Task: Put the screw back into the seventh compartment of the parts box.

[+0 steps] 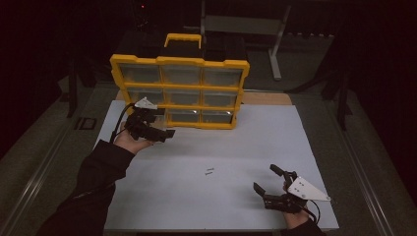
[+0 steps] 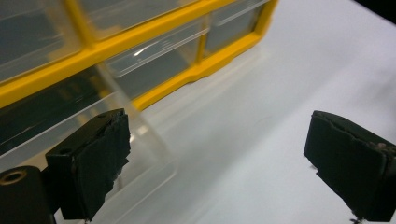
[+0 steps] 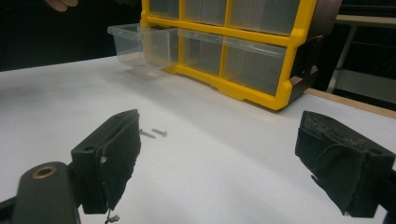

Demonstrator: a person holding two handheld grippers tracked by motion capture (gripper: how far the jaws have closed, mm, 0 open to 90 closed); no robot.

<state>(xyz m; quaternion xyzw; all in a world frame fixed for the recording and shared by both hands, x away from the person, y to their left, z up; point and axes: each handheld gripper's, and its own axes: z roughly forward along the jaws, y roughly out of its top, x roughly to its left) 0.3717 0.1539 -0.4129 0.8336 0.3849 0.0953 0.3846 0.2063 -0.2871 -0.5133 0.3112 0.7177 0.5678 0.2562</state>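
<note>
A yellow drawer cabinet [image 1: 179,61] with clear drawers stands upright at the back of the white table [image 1: 255,142]. Its bottom left drawer [image 3: 140,44] is pulled out toward the front. My left gripper [image 1: 164,135] hovers just in front of that drawer, open, with nothing between its pads. In the left gripper view the clear drawer [image 2: 140,149] lies beside the left pad of the left gripper [image 2: 217,163]. Two small screws [image 1: 209,171] lie loose mid-table. My right gripper [image 1: 264,178] stands open near the front right, and its own view shows the screws [image 3: 153,133] ahead.
A bare wooden strip [image 1: 265,98] runs along the table's back edge right of the cabinet. Behind it stands a metal-legged stand [image 1: 276,46]. Dark floor surrounds the table, with a rail [image 1: 44,167] on the left.
</note>
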